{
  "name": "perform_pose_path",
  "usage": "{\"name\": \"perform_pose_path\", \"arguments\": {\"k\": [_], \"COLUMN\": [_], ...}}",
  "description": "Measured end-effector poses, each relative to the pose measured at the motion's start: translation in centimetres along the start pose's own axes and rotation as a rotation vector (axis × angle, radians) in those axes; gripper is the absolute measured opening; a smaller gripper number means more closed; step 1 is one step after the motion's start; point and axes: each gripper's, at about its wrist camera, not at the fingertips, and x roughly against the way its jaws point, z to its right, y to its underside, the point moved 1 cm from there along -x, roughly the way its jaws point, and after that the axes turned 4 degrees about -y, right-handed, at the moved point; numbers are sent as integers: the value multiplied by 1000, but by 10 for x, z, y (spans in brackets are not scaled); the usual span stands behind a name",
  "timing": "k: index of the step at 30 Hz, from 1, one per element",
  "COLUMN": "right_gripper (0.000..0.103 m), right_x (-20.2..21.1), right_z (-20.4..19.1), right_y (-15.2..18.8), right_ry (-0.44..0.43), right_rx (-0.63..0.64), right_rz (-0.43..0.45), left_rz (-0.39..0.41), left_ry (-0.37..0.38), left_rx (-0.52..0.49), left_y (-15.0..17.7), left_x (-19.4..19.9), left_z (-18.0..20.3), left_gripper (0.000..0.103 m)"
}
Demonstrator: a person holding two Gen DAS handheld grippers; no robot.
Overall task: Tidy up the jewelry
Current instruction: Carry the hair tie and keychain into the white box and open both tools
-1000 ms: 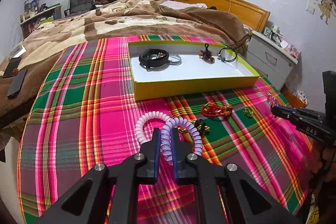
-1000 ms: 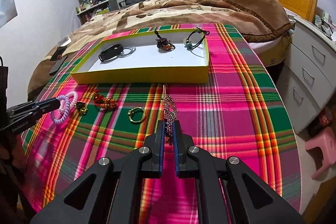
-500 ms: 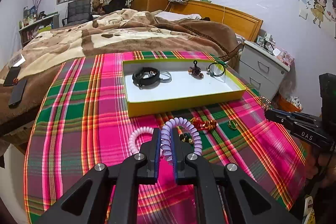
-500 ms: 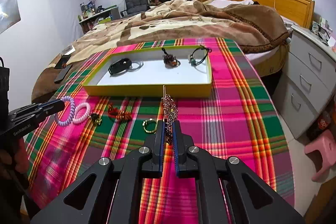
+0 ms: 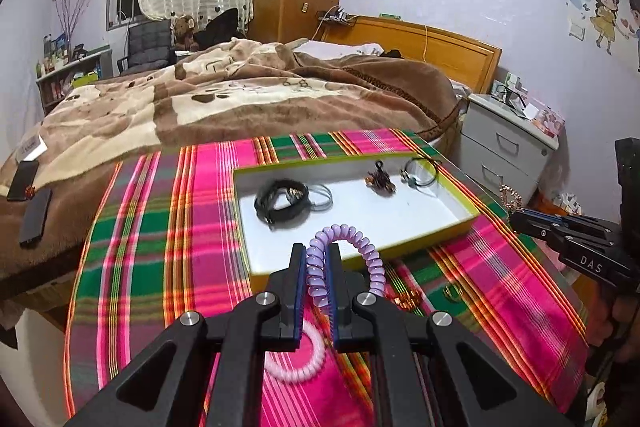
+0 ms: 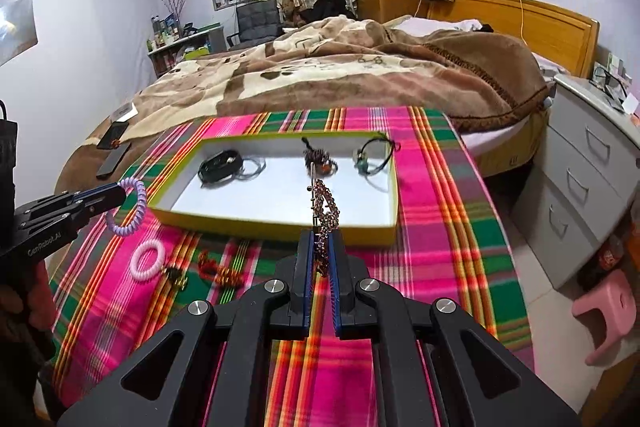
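Having lifted both pieces off the plaid-covered table (image 6: 440, 247) since a second ago, we carry the lilac spiral hair tie (image 5: 344, 251), clamped in the left gripper (image 5: 317, 291), and the rose-gold chain bracelet (image 6: 325, 211), pinched in the right gripper (image 6: 320, 267), toward the yellow-rimmed white tray (image 6: 280, 223).

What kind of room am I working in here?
A home bedroom, by the look of it: a bed with a brown blanket, a wooden headboard and a bedside drawer unit beside the plaid-covered table.

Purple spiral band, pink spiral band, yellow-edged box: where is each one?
purple spiral band (image 5: 362, 241), left wrist view, top of its arch.
pink spiral band (image 6: 149, 259), right wrist view, on its coil, lying on the cloth.
yellow-edged box (image 6: 276, 227), right wrist view, near wall.
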Motion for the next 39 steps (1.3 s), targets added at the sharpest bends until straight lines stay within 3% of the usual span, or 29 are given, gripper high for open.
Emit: {"name": "perform_pose_path", "arguments": {"k": [15,27,39], "right_gripper": [7,7,7], "right_x": [-60,-107,-125], "right_z": [17,34,36], "right_y": [-37,-38,-34], "right_ry": [52,94,123], "right_rx": [29,27,38], "right_rz": [-50,-134,-189], "left_rz": [-27,-107,-154], "left_ry": [-52,-80,-89], "left_rx": [-11,-13,-33], "left_y": [-29,-24,-20], "left_x": [-62,-103,-121], "left_z": [-21,-31,-28], "left_gripper": [9,9,9]}}
